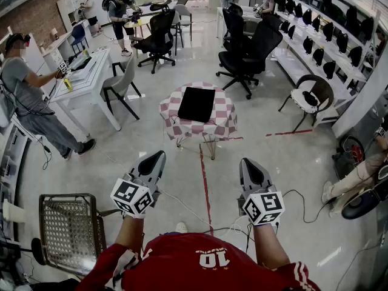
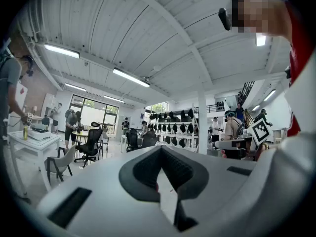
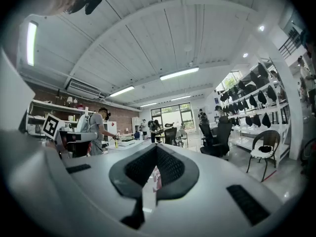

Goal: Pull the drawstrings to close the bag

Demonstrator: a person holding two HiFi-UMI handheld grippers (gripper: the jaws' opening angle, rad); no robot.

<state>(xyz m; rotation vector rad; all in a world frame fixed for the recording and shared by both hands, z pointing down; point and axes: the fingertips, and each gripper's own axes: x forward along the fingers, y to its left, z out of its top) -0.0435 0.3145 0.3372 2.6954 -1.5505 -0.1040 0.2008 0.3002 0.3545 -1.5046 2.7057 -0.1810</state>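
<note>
A flat black bag (image 1: 196, 103) lies on a small table with a red-and-white checked cloth (image 1: 173, 113), a few steps ahead of me in the head view. Its drawstrings cannot be made out from here. My left gripper (image 1: 159, 155) and right gripper (image 1: 245, 161) are held level side by side above the floor, well short of the table. Both are shut with nothing between the jaws. In the left gripper view the left gripper (image 2: 160, 149) points across the room. In the right gripper view a sliver of checked cloth (image 3: 156, 177) shows past the right gripper (image 3: 155, 147).
A wire mesh cart (image 1: 70, 230) stands close at my lower left. A person (image 1: 27, 102) works at a white desk (image 1: 88, 77) on the left. Black office chairs (image 1: 245, 56) stand behind the table, and a round-backed chair (image 1: 312, 99) is by the shelves on the right. A red tape line (image 1: 204, 183) and a cable cross the floor.
</note>
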